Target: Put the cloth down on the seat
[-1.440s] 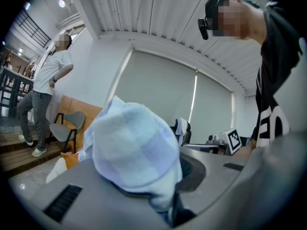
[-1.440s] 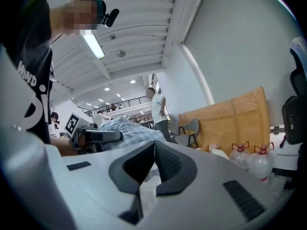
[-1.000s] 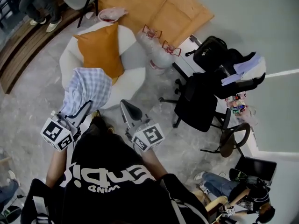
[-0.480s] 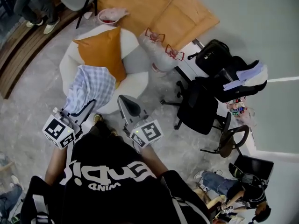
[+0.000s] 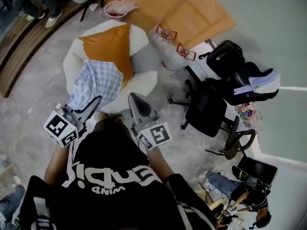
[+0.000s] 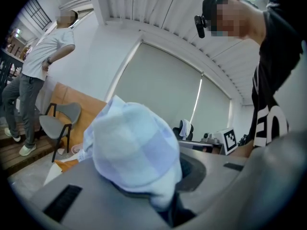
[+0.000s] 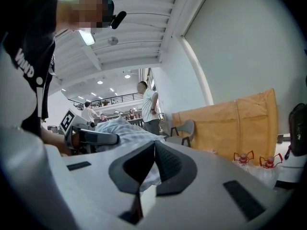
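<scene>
A blue-and-white checked cloth (image 5: 96, 83) hangs bunched from my left gripper (image 5: 96, 102), which is shut on it; in the left gripper view the cloth (image 6: 134, 147) bulges over the jaws and hides their tips. It hangs over the front edge of the white round seat (image 5: 144, 80), which carries an orange cushion (image 5: 111, 47). My right gripper (image 5: 134, 99) is just to the right, near the seat's front rim. Its jaws are shut with their tips touching (image 7: 154, 143), and nothing is held between them.
Black office chairs (image 5: 206, 110) and a dark bag (image 5: 223, 56) stand to the right. A clear plastic sack (image 5: 165, 44) leans on the seat's right side, with an orange panel (image 5: 187, 11) behind it. A grey chair and standing people (image 6: 36, 80) are at the far left. A person sits at bottom right (image 5: 225, 186).
Both grippers have moved forward toward the white seat, and the cloth has gone with the left one. It now hangs over the seat's front edge. Neither gripper's jaws have changed.
</scene>
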`<control>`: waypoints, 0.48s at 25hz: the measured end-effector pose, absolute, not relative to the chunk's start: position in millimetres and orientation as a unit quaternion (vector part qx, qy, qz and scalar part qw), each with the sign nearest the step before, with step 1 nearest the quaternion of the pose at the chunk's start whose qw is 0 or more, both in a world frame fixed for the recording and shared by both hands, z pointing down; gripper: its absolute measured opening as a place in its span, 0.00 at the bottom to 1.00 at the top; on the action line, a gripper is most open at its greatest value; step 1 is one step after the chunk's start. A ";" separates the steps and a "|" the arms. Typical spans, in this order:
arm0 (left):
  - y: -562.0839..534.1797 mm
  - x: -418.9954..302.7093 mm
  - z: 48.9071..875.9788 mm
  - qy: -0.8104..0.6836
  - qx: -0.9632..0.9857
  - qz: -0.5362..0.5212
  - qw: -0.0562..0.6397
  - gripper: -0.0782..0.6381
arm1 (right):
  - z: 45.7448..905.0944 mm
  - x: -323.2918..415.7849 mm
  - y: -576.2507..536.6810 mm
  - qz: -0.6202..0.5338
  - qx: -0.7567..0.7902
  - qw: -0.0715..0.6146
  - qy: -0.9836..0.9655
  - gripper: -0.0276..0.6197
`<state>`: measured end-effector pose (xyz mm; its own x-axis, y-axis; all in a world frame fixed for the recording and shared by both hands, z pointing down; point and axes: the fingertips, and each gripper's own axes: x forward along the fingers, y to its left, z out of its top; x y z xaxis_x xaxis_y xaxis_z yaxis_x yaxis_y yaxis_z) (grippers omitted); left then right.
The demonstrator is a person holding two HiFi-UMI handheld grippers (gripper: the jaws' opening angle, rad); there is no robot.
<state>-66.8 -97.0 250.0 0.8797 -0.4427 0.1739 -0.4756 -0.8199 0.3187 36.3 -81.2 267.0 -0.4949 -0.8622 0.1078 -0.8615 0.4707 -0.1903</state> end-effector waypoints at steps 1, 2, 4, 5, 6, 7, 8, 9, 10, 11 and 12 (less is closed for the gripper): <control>-99.6 -65.0 253.2 -0.241 0.953 0.046 0.180 0.21 | 269.4 38.5 -82.9 -0.113 -0.503 0.002 0.857 0.08; -101.8 -63.0 256.8 -0.240 0.953 0.045 0.180 0.21 | 271.6 41.0 -84.8 -0.116 -0.503 0.002 0.857 0.08; -107.5 -58.2 261.5 -0.242 0.951 0.049 0.187 0.21 | 275.8 45.9 -90.0 -0.123 -0.502 0.006 0.856 0.08; -110.9 -55.3 262.8 -0.244 0.949 0.053 0.193 0.21 | 278.1 48.4 -93.0 -0.126 -0.501 0.008 0.856 0.08; -113.8 -52.1 264.6 -0.246 0.947 0.056 0.198 0.21 | 280.7 51.0 -95.6 -0.130 -0.499 0.010 0.857 0.08; -116.2 -48.9 267.3 -0.247 0.946 0.057 0.201 0.21 | 283.7 53.6 -97.6 -0.133 -0.497 0.010 0.857 0.08; -118.4 -45.7 270.7 -0.248 0.945 0.058 0.205 0.21 | 287.3 56.1 -99.8 -0.136 -0.494 0.010 0.858 0.08; -120.8 -42.8 274.8 -0.249 0.944 0.059 0.208 0.21 | 291.7 58.4 -102.1 -0.139 -0.492 0.009 0.859 0.08; -123.2 -39.9 279.8 -0.250 0.943 0.062 0.211 0.21 | 296.7 60.5 -104.6 -0.143 -0.489 0.008 0.860 0.08; -125.7 -37.0 285.6 -0.250 0.942 0.065 0.214 0.21 | 302.1 62.5 -107.2 -0.146 -0.486 0.008 0.861 0.08; -128.4 -33.9 292.1 -0.249 0.941 0.069 0.218 0.21 | 307.6 64.2 -109.9 -0.149 -0.482 0.009 0.863 0.08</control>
